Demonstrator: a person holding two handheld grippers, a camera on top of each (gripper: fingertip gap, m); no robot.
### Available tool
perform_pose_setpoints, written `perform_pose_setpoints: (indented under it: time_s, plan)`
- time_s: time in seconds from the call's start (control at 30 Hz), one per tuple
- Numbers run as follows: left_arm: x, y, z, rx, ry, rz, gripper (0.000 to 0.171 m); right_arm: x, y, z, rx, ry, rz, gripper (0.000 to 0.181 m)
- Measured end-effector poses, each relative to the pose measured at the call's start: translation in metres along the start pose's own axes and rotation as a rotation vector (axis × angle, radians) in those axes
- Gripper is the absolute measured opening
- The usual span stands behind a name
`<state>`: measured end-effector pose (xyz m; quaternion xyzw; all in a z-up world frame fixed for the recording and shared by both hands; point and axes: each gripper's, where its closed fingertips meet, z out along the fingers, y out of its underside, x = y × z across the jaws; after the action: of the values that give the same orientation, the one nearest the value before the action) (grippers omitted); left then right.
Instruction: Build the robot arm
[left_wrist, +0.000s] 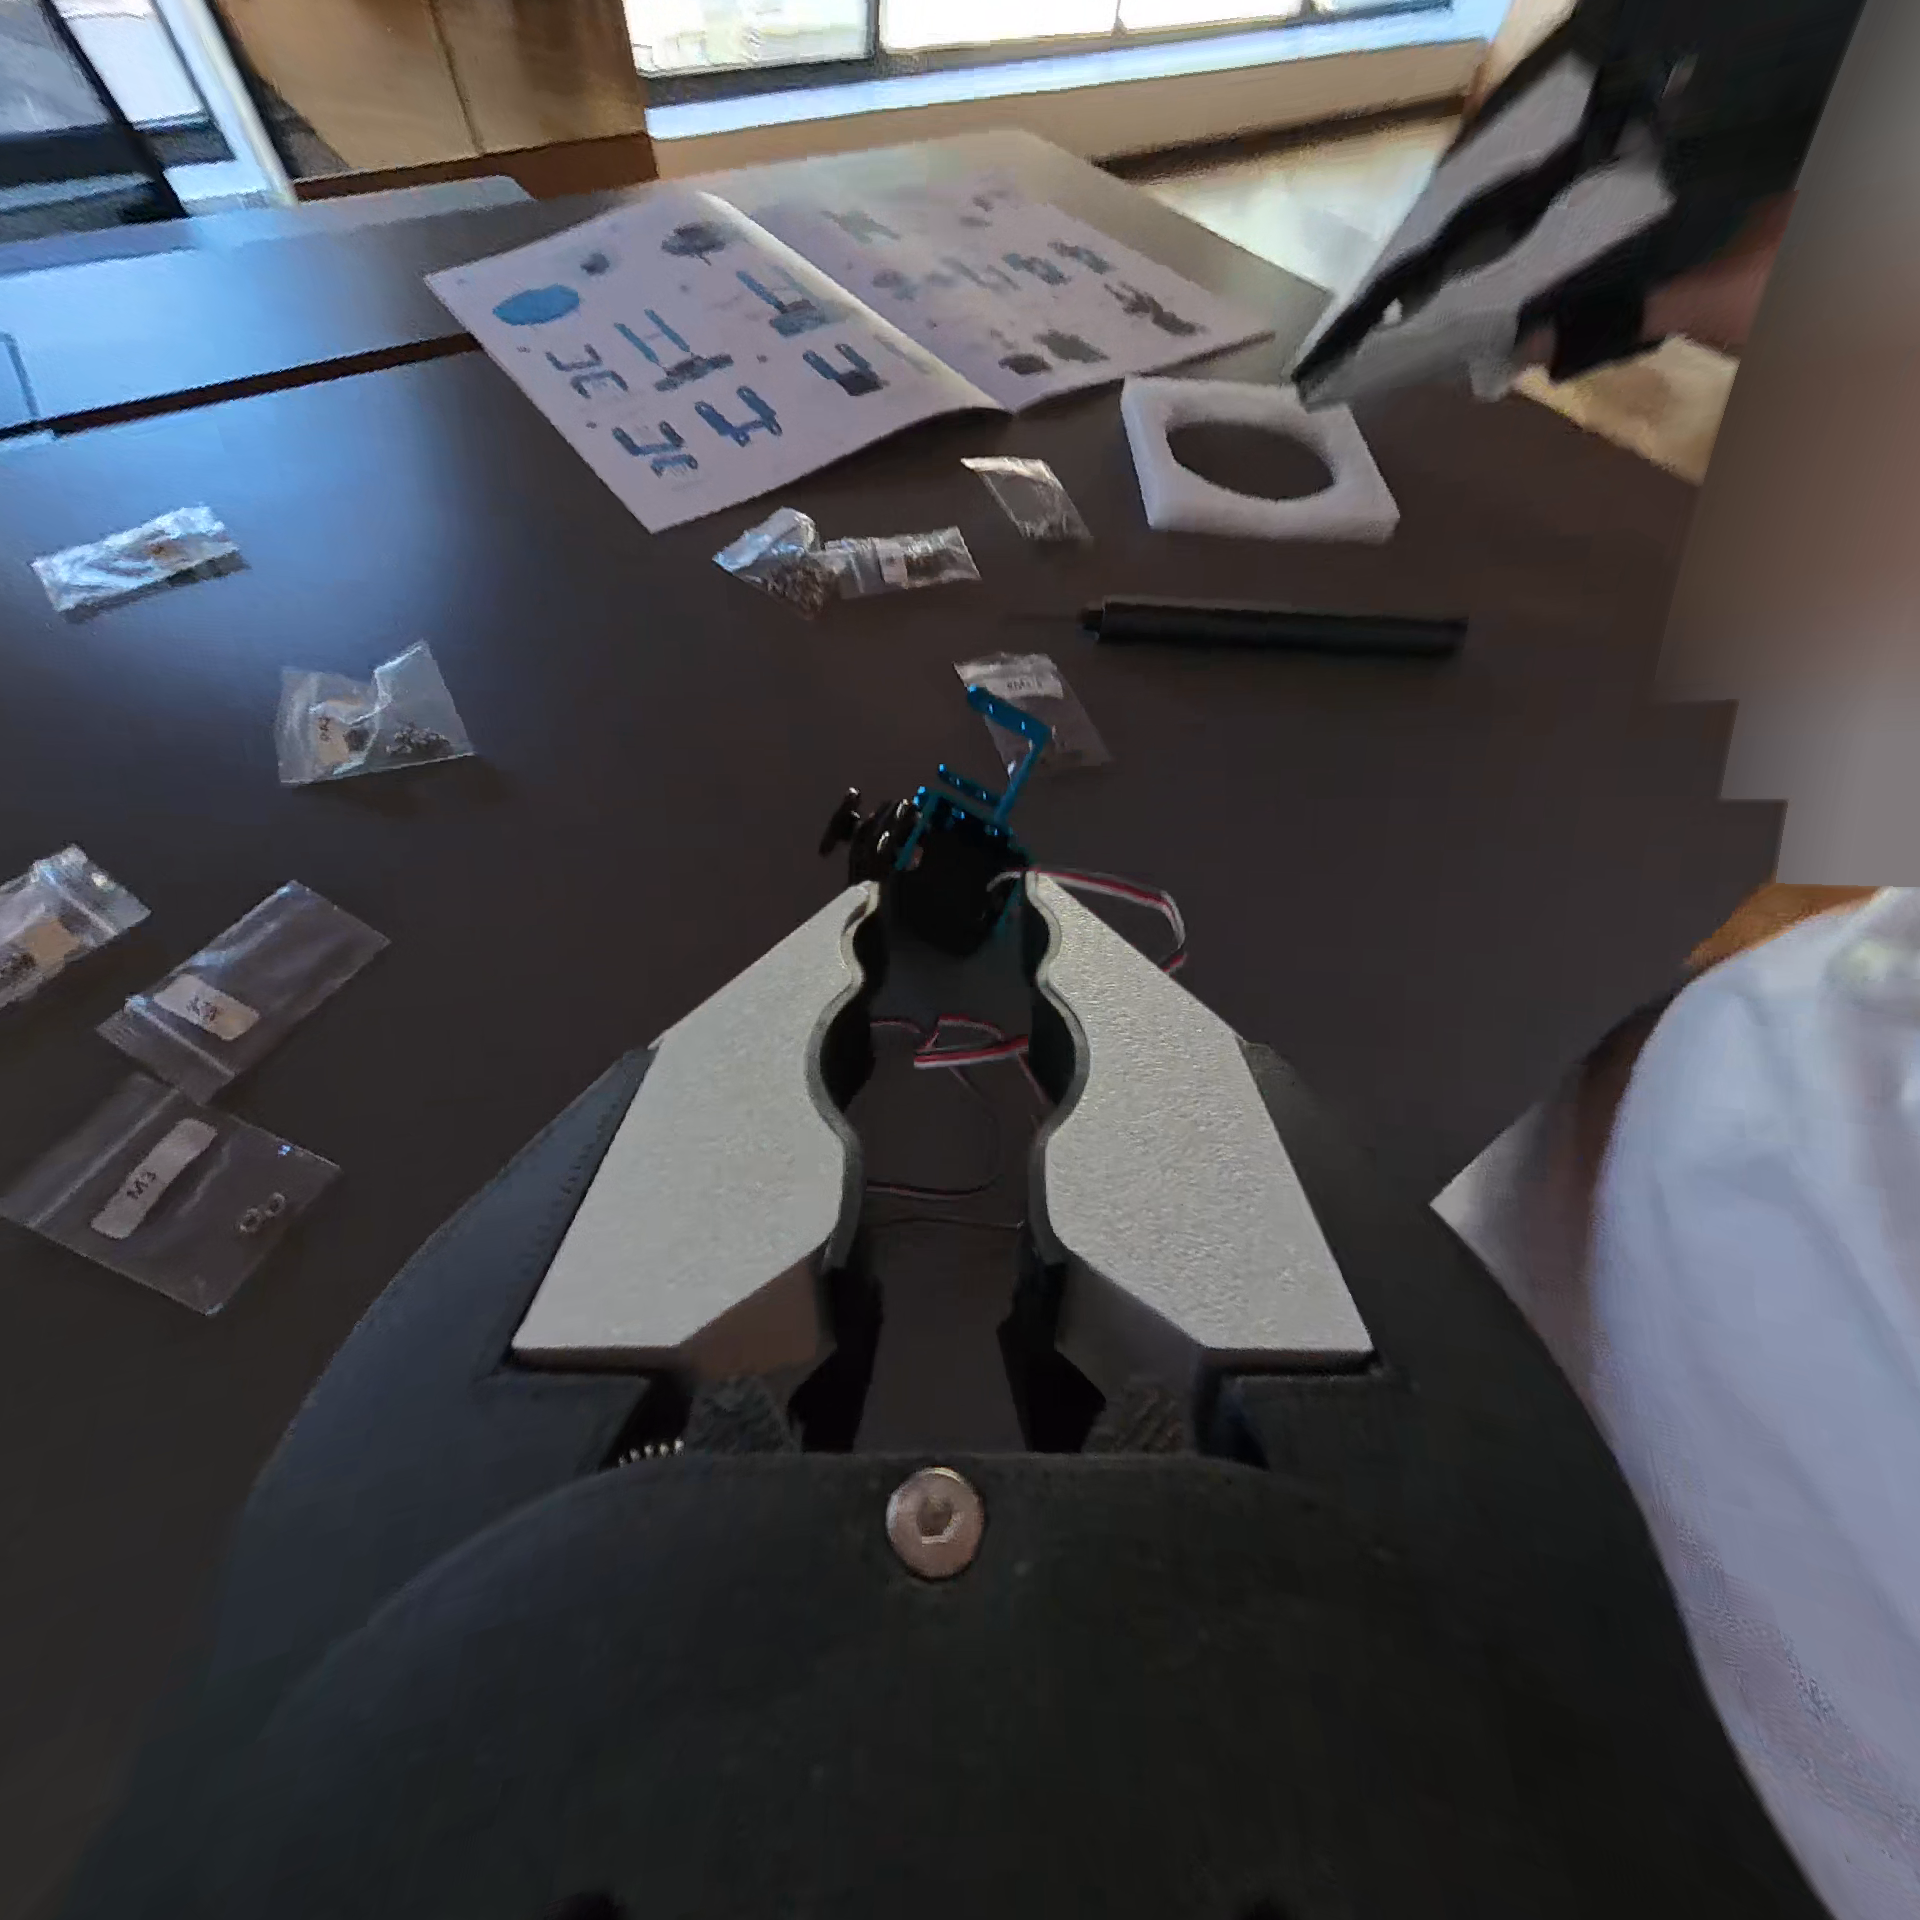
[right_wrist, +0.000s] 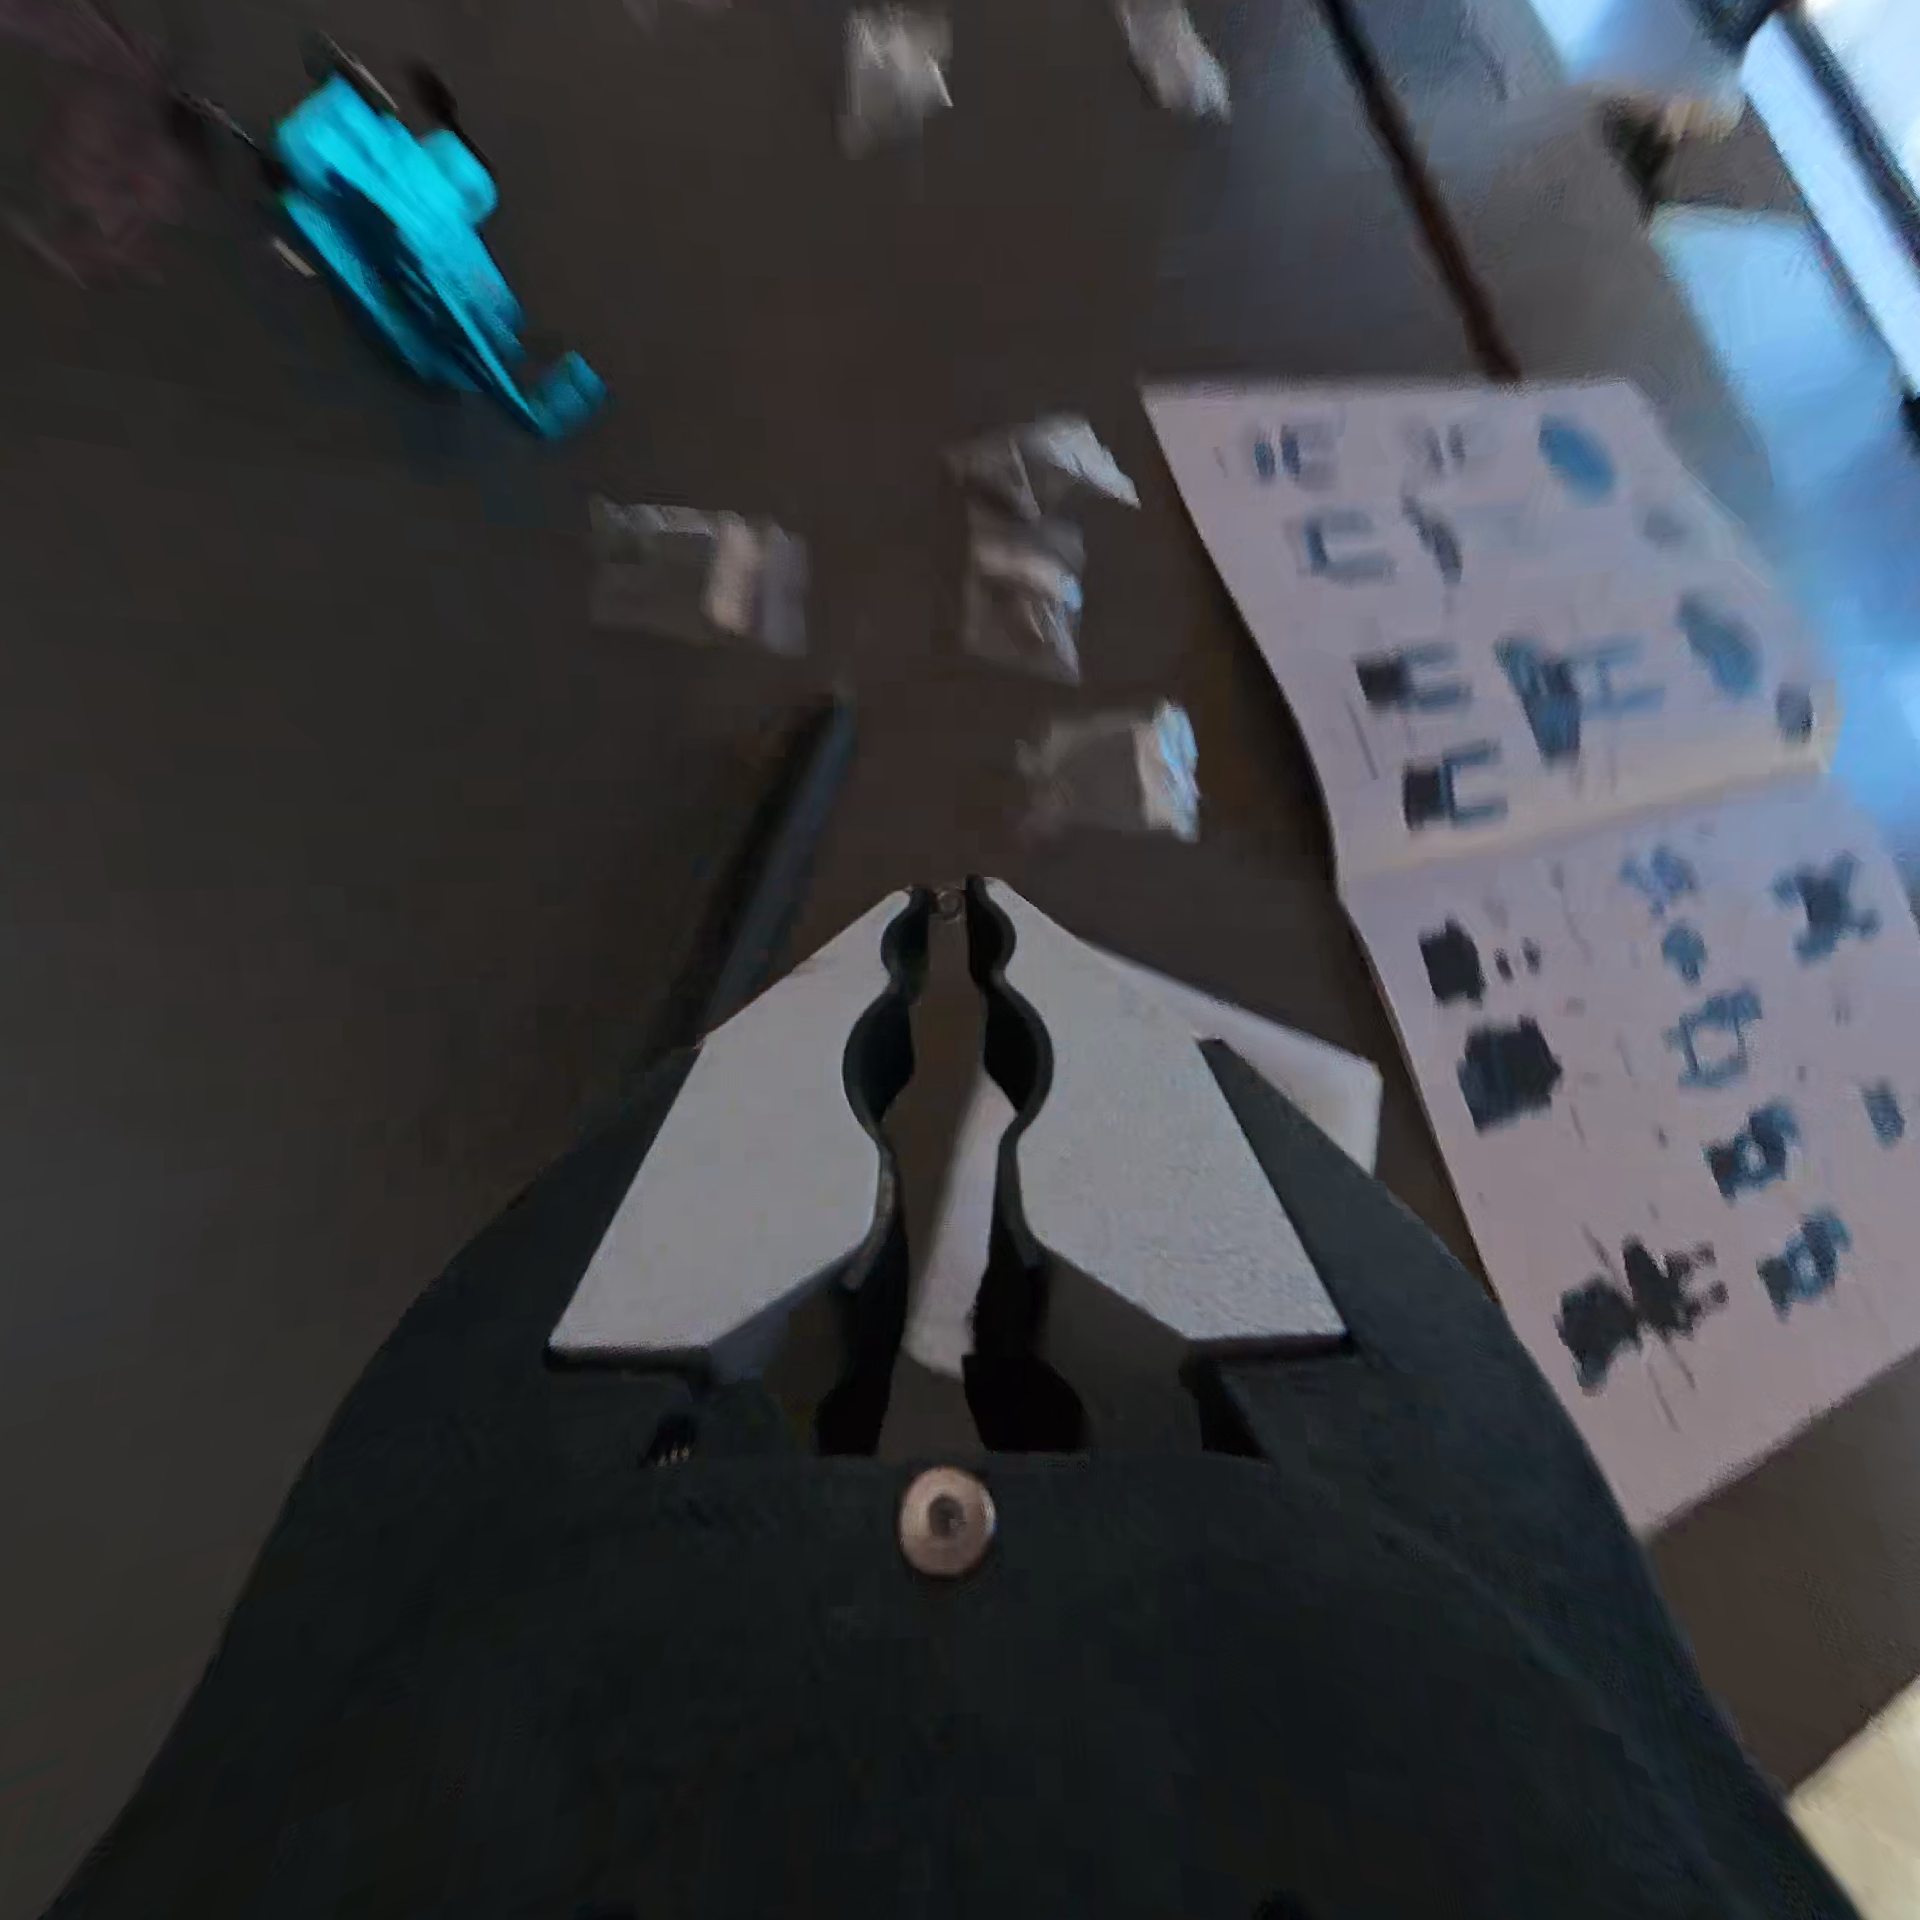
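Dark worktop, open booklet at far edge, white foam frame beside it. Left gripper clamped on black servo with blue bracket, mid-worktop; keep it steady. Right gripper nearly closed, pinching a tiny metal ring above the foam frame.

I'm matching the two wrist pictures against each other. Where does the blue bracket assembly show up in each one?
Left wrist view: the blue bracket assembly is at centre, clamped at the left gripper tips, wires trailing back.
Right wrist view: it sits upper left, blurred, far from the right gripper.
Shared landmark: the open booklet, on the dark table.
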<state>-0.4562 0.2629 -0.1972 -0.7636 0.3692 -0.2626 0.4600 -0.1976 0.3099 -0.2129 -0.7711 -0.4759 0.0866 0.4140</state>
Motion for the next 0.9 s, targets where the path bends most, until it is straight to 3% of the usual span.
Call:
perform_pose_setpoints:
  time_s: [0.13, 0.2, 0.37, 0.5, 0.6, 0.73, 0.9]
  plan:
    - [-0.012, 0.014, 0.01, -0.085, 0.101, 0.148, 0.026, -0.075, -0.066, 0.014, 0.189, -0.056, -0.036, 0.007]
    - [-0.016, 0.01, 0.015, -0.07, 0.186, 0.172, 0.024, -0.106, -0.092, 0.027, 0.259, -0.099, 0.011, 0.006]
    - [-0.03, 0.004, 0.022, -0.047, 0.478, 0.206, 0.017, -0.124, -0.134, 0.063, 0.337, 0.028, 0.093, 0.006]
    - [-0.03, 0.012, 0.024, -0.102, 0.651, 0.32, 0.021, -0.127, -0.144, 0.079, 0.33, 0.15, 0.25, 0.007]
    - [-0.033, 0.011, 0.035, -0.055, 0.629, 0.396, 0.021, -0.128, -0.137, 0.082, 0.302, 0.239, 0.339, 0.007]
    - [-0.017, 0.006, 0.043, -0.078, 0.696, 0.32, 0.023, -0.136, -0.123, 0.071, 0.24, 0.372, 0.413, 0.007]
    - [-0.013, 0.007, 0.056, -0.151, 0.647, 0.347, 0.018, -0.148, -0.109, 0.067, 0.2, 0.444, 0.464, 0.007]
